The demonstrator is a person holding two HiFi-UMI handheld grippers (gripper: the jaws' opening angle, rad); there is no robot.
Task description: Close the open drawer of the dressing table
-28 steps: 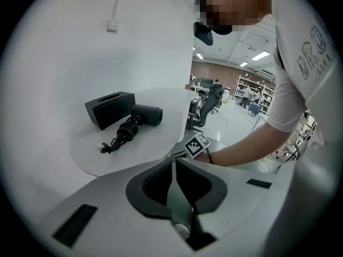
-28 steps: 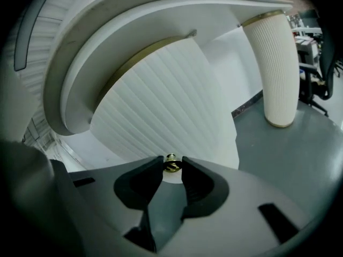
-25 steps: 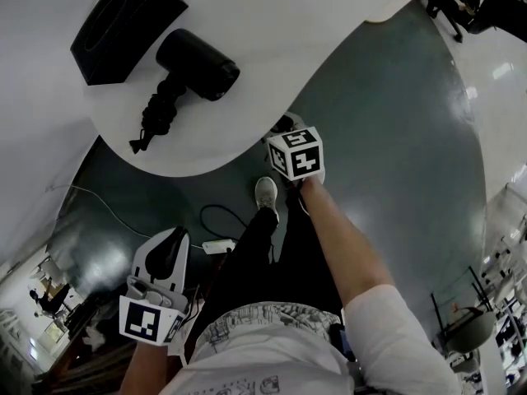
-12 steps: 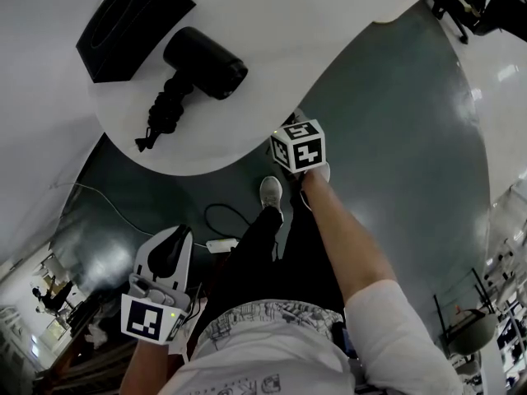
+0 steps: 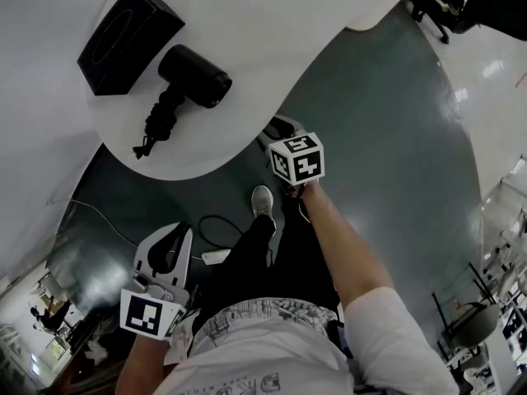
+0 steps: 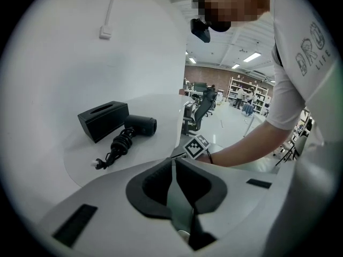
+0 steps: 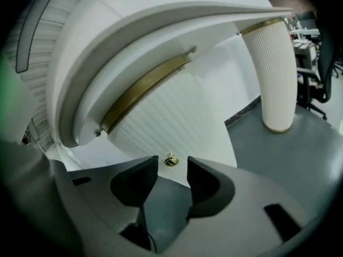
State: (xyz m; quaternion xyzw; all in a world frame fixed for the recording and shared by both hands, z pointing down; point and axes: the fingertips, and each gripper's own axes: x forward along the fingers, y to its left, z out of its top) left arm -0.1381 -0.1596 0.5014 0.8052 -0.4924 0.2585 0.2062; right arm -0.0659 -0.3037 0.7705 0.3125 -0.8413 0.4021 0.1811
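White tabletop (image 5: 272, 23) over half-hidden drawer (image 7: 177, 122); right claw (image 7: 172, 167) newly spread, empty, near knob (image 7: 171, 160); left claw (image 6: 173, 162) pressed together.

"DRO", "LIFE" on white T-shirt (image 6: 293, 84)

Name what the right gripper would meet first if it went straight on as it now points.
Probably the small brass knob on the ribbed drawer front. The right gripper, fingers just opened with nothing between them, points at it; depth unclear.
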